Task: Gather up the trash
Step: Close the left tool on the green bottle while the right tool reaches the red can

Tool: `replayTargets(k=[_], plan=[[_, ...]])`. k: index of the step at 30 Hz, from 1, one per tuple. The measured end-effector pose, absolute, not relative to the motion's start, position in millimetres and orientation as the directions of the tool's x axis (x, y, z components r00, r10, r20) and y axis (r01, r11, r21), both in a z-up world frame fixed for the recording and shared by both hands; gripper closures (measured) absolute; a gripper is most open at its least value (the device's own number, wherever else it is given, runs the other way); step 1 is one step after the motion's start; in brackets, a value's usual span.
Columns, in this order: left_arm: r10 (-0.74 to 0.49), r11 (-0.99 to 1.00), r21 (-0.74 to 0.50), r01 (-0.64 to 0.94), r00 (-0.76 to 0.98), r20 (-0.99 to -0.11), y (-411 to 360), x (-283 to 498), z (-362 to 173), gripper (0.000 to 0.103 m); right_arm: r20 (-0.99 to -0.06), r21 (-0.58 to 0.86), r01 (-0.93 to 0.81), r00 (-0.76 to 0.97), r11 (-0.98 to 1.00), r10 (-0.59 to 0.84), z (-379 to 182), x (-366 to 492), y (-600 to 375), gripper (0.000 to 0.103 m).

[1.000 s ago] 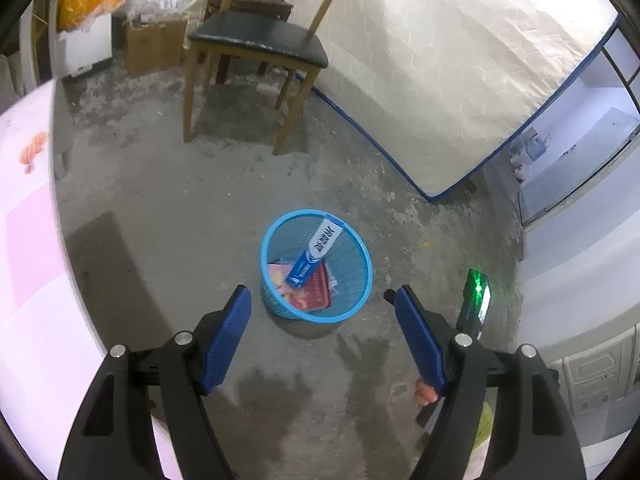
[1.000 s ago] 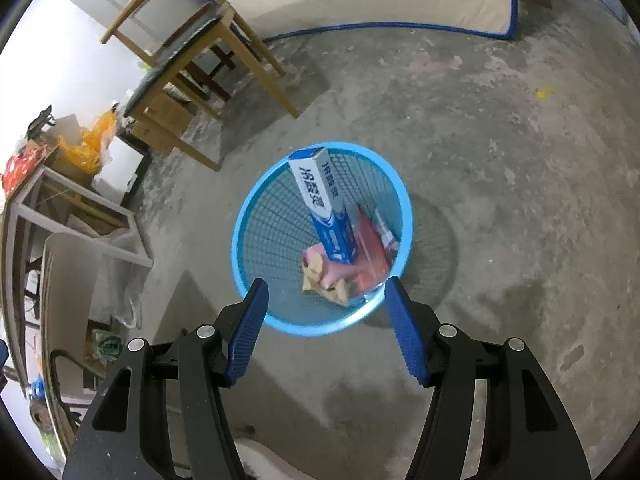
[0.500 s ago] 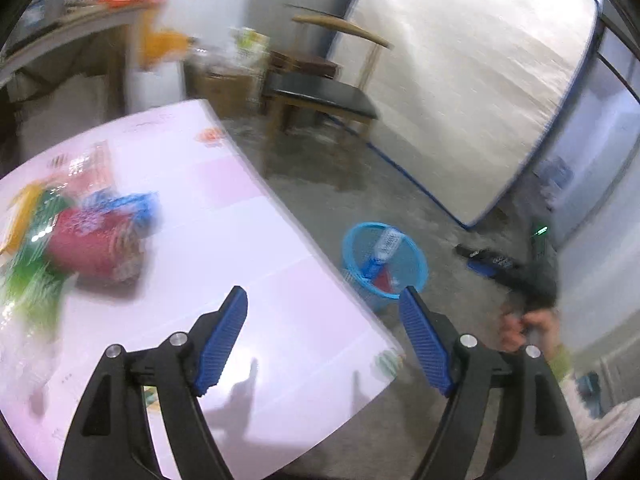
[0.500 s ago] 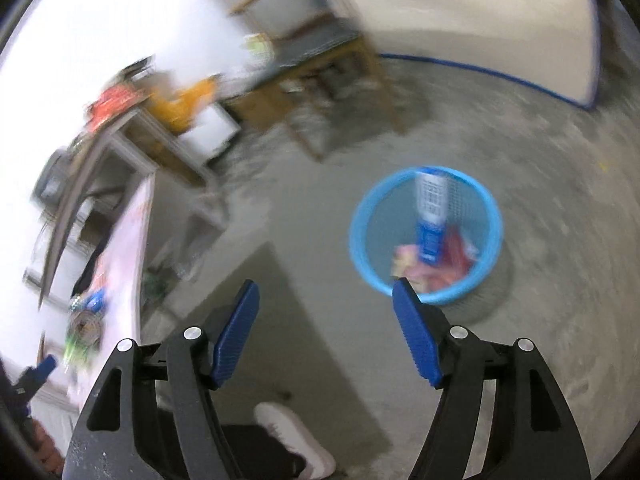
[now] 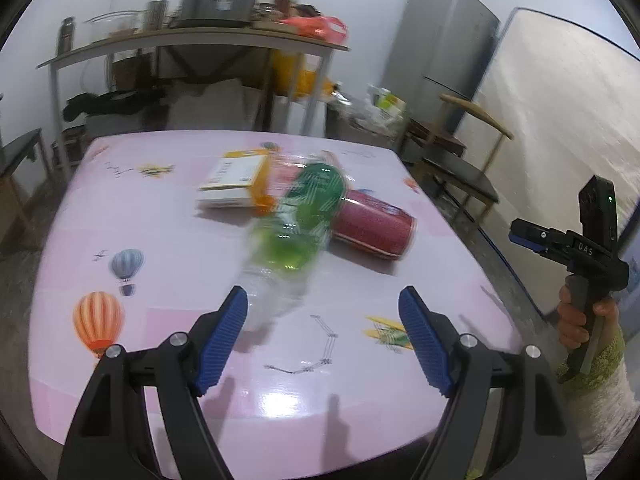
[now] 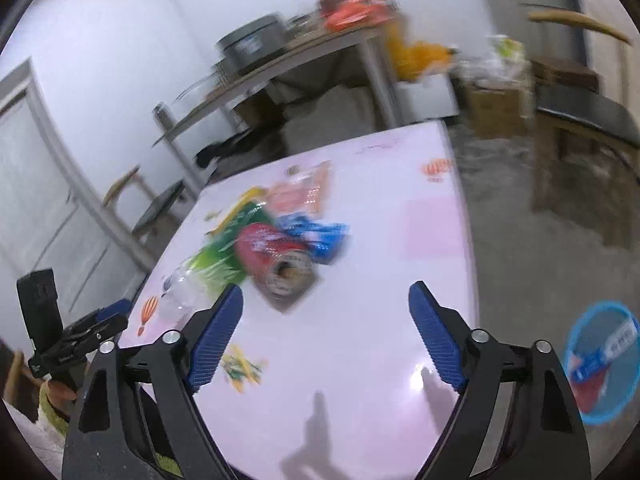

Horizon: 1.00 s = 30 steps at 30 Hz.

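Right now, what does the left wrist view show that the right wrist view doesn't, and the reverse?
Only the left wrist view shows the grey fridge and the white-and-yellow box clearly.

Only the right wrist view shows the blue trash basket on the floor with items inside, and a blue wrapper behind the can.

Both show the pink table, the plastic bottle, the red can, the cluttered shelf, and each open, empty gripper: left gripper, right gripper.

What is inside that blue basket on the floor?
The blue basket holds a blue-and-white box leaning against its wall, with something red beneath it. The picture is blurred and the gripper covers the basket's near side, so anything else stays hidden.
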<state>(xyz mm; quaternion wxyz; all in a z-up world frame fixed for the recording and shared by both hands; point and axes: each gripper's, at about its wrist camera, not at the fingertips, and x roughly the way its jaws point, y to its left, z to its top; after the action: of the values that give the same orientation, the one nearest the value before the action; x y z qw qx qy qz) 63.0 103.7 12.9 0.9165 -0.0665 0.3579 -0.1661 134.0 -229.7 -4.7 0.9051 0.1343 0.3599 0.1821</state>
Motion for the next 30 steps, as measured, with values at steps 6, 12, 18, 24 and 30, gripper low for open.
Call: replayTargets(k=[6, 12, 18, 24, 30], plan=[[-0.312, 0.950, -0.219, 0.222, 0.699, -0.643, 127, 83, -10, 0.027, -0.638, 0.344, -0.285, 0.628, 0.895, 0.446, -34, 181, -174, 0.009], [-0.344, 0.939, -0.258, 0.228, 0.657, -0.670, 146, 111, -37, 0.026, -0.658, 0.366, -0.281, 0.595, 0.887, 0.461, -52, 207, -161, 0.008], [-0.399, 0.917, -0.282, 0.282, 0.614, -0.682, 143, 132, -51, 0.026, -0.669, 0.371, -0.292, 0.574, 0.881, 0.472, -59, 214, -153, 0.008], [-0.435, 0.898, -0.290, 0.330, 0.578, -0.690, 127, 141, -55, 0.027, -0.664, 0.376, -0.303, 0.571, 0.875, 0.483, -61, 215, -146, 0.012], [-0.437, 0.897, -0.296, 0.329, 0.558, -0.705, 122, 141, -59, 0.051, -0.668, 0.367, -0.306, 0.570, 0.878, 0.478, -60, 211, -140, 0.029]])
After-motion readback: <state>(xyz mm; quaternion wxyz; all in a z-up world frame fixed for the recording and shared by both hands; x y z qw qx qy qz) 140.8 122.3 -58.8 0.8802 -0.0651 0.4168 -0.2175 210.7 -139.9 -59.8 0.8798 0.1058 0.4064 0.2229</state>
